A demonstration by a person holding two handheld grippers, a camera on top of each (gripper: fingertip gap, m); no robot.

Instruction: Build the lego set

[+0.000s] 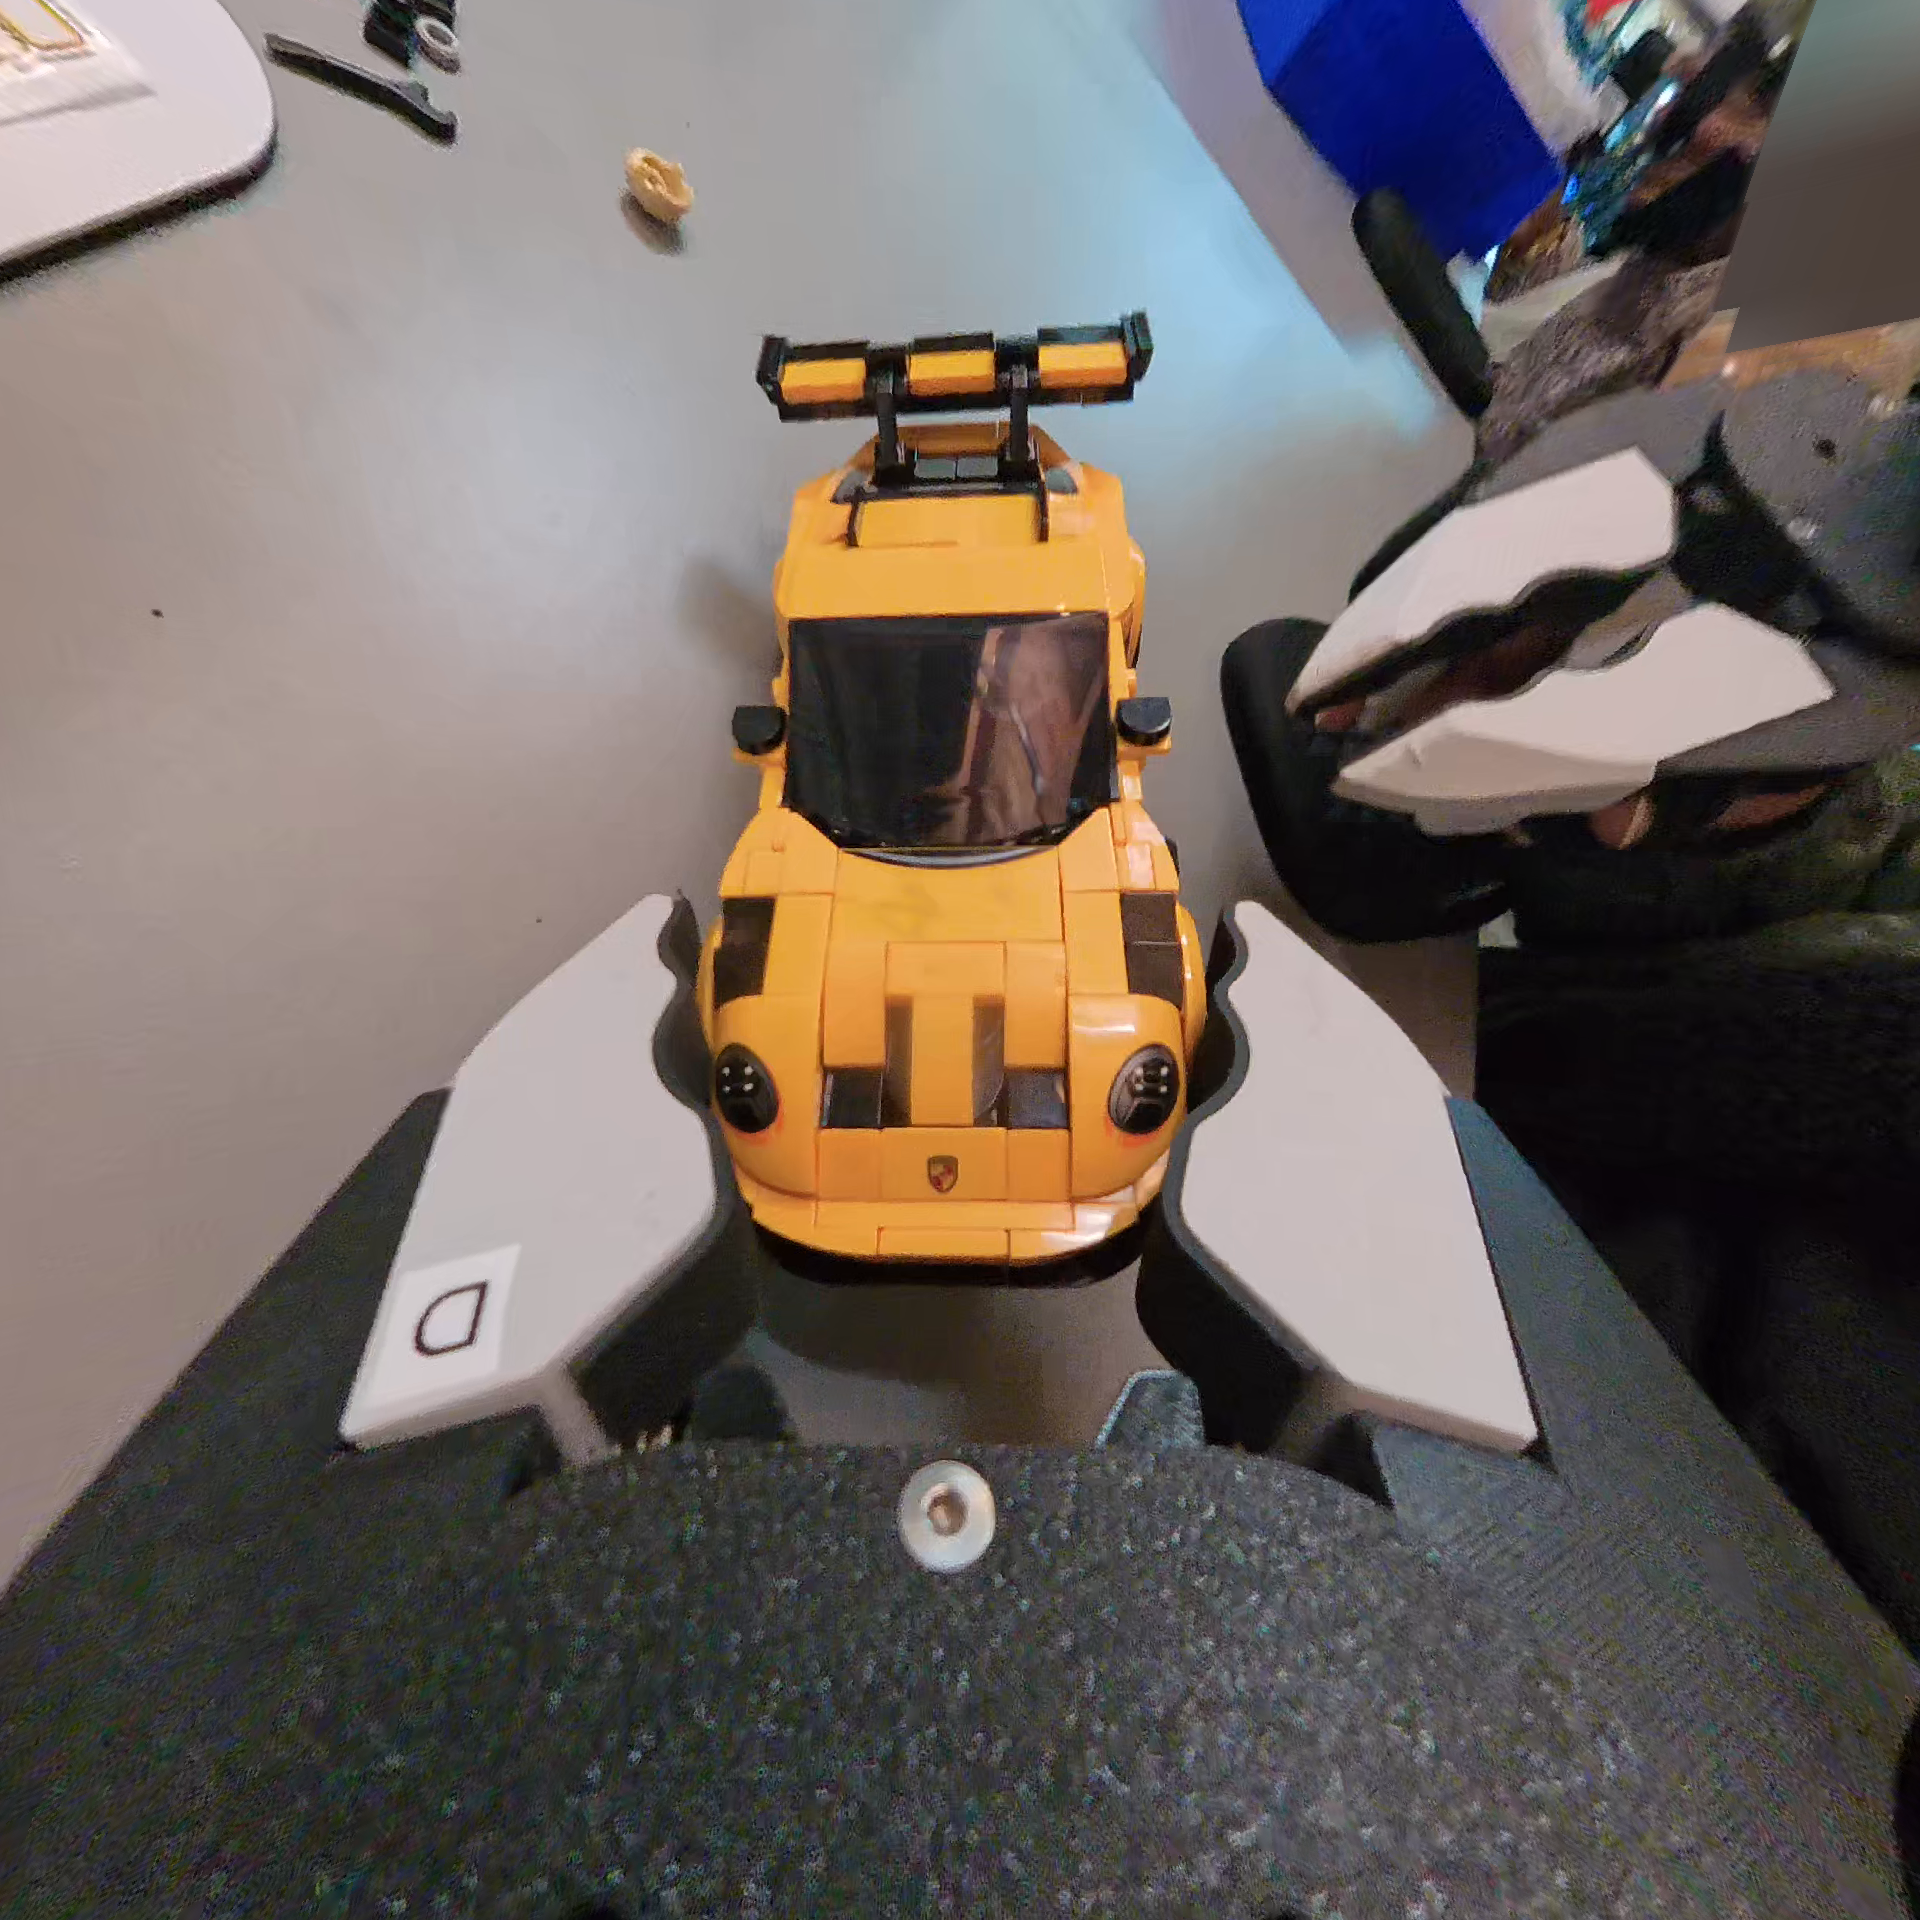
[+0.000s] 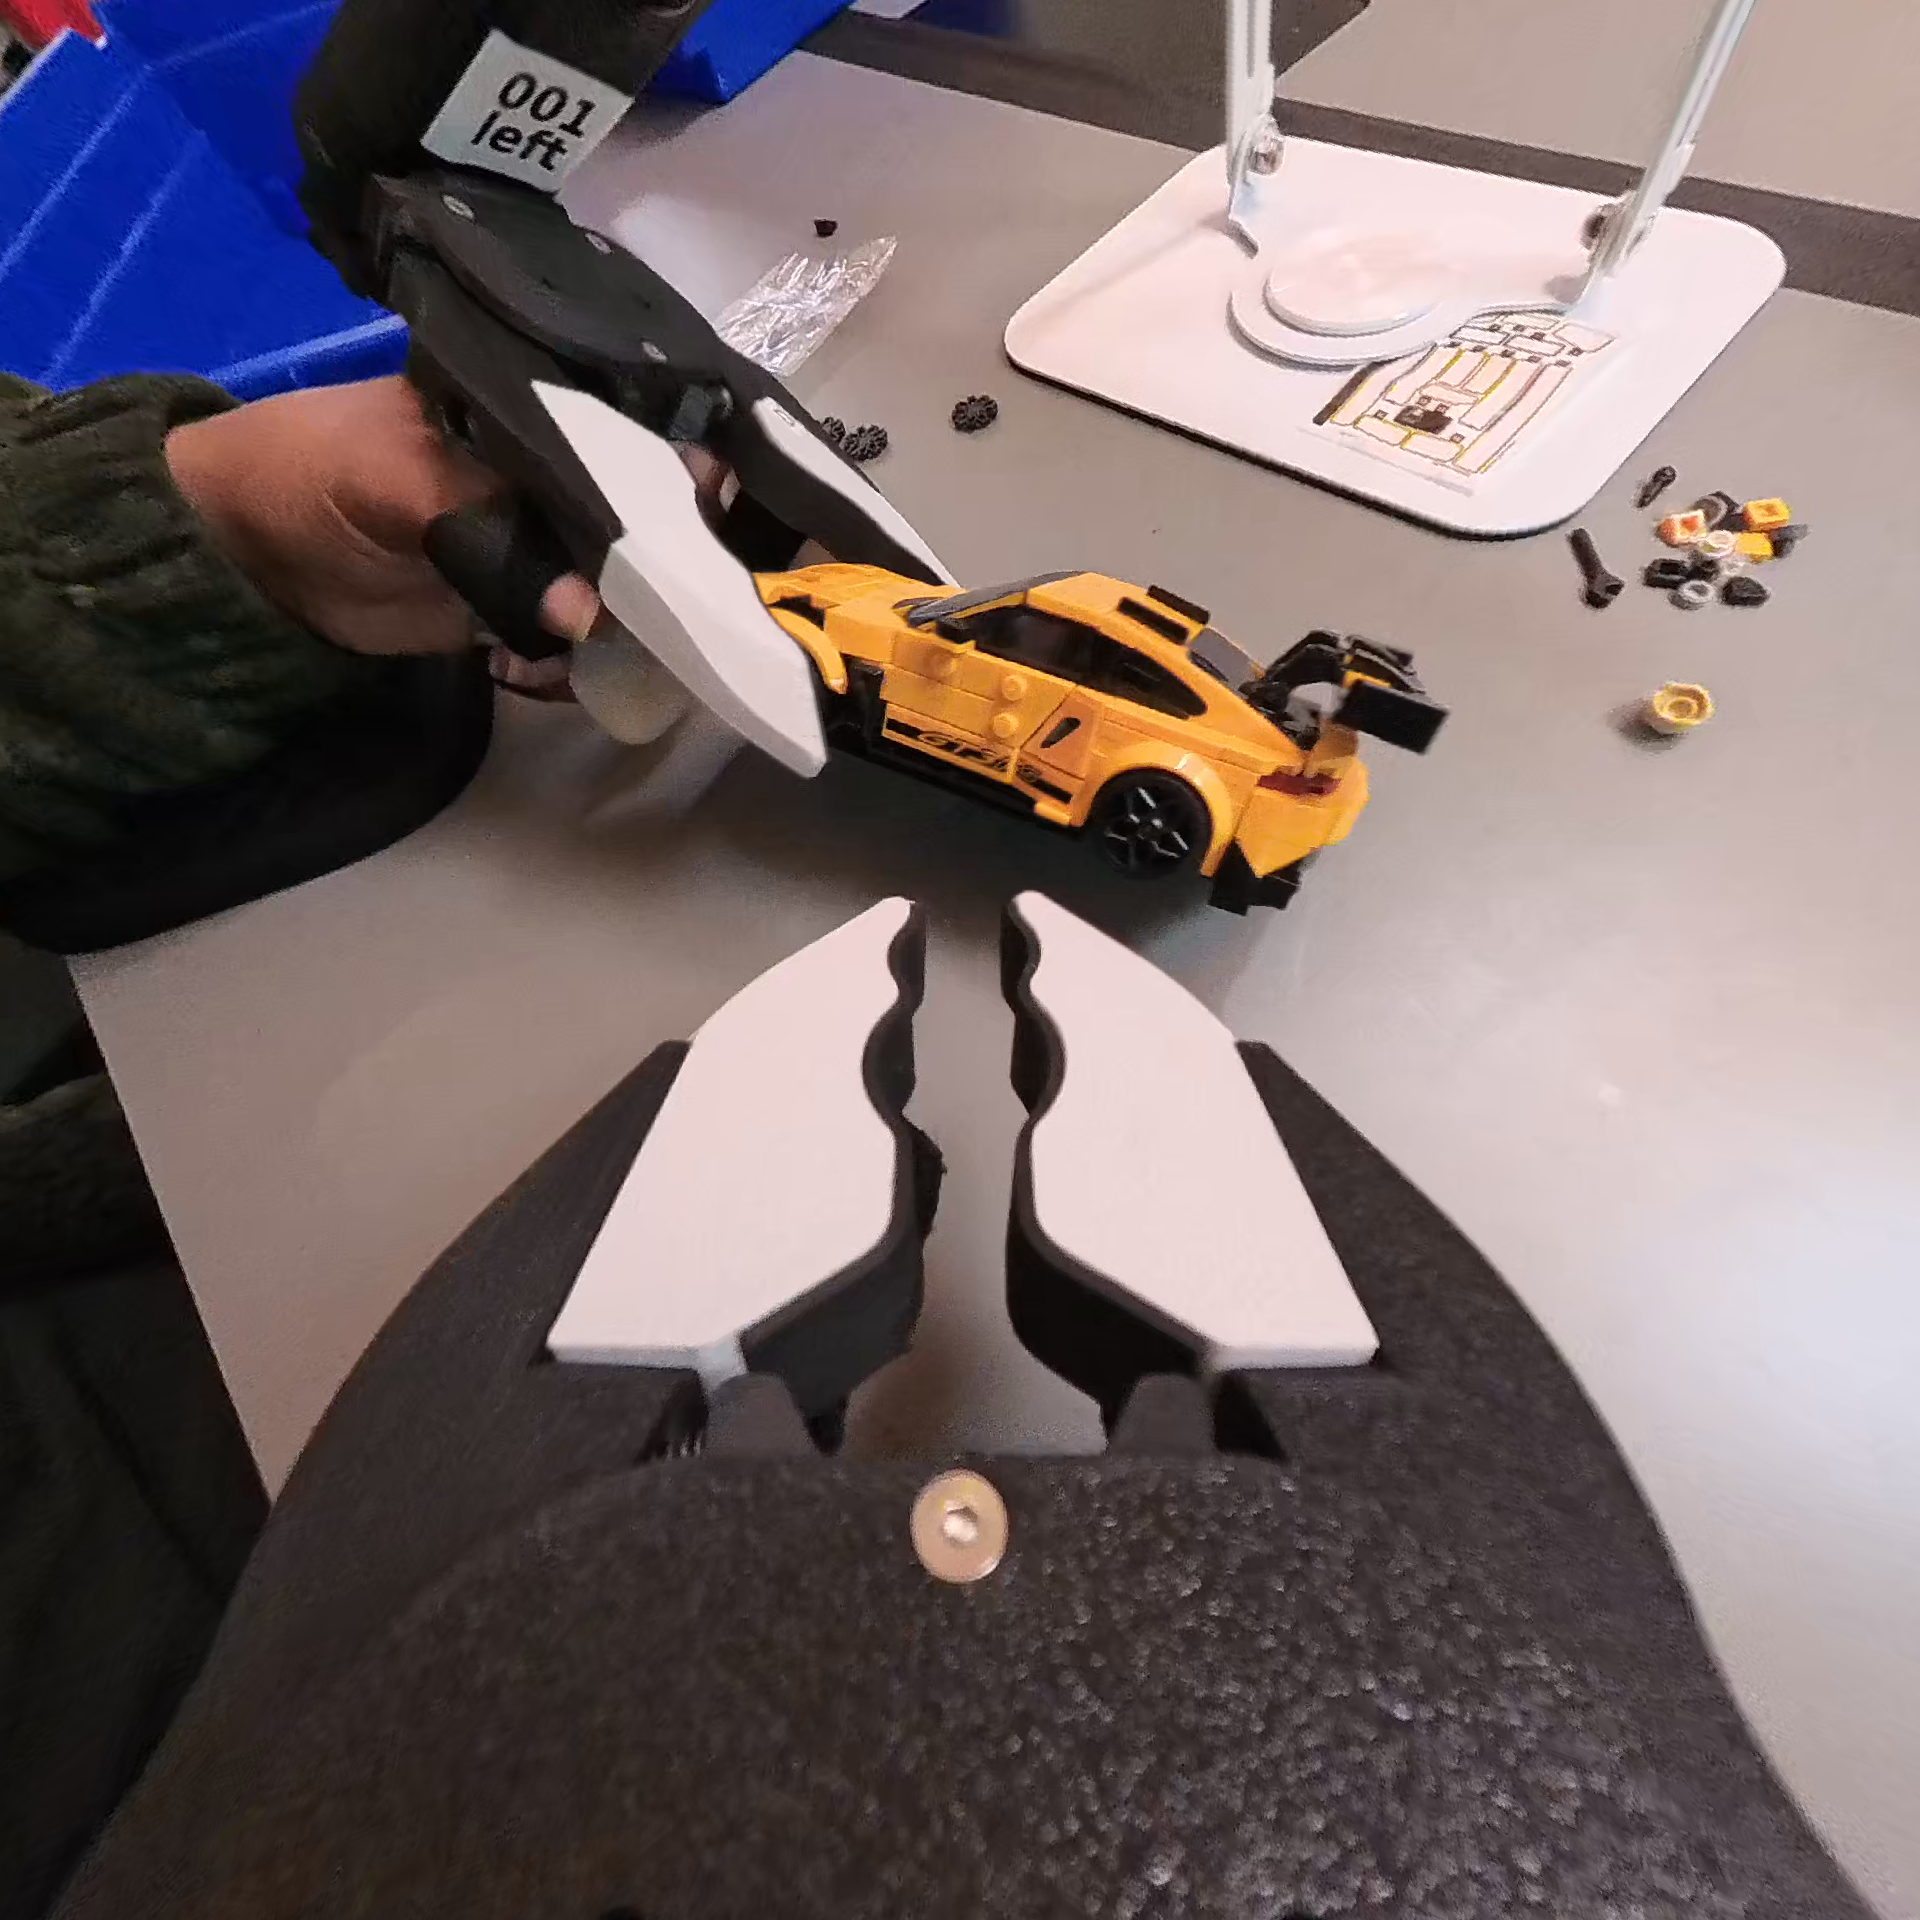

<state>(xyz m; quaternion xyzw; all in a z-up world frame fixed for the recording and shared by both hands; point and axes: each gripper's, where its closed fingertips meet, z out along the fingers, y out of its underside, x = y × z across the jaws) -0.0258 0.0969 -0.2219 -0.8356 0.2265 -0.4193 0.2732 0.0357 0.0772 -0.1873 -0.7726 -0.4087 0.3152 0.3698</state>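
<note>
From the left wrist view, I had my left tongs [image 1: 951,1049] spread wide around the nose of the yellow lego car [image 1: 951,831], a finger either side of the front fenders; whether the pads actually pressed the bodywork I could not tell. The car stood on the grey worktop [image 1: 364,623], its rear wing [image 1: 954,369] pointing away from me. A tan round piece [image 1: 657,185] lay farther off, and my right tongs [image 1: 1340,727] waited off to the side.

From the right wrist view, my right tongs [image 2: 961,920] were nearly closed, only a narrow gap left, with nothing between them, hovering just short of the car's flank [image 2: 1081,717]. Loose small parts [image 2: 1704,551] sat near the white stand base [image 2: 1143,312], and a yellow round piece [image 2: 1671,709] lay behind the car.

My worry: if I squeezed the nose too hard, fender bricks could pop off; a clumsy nudge from the right could knock the wing loose or roll the car on its wheels
</note>
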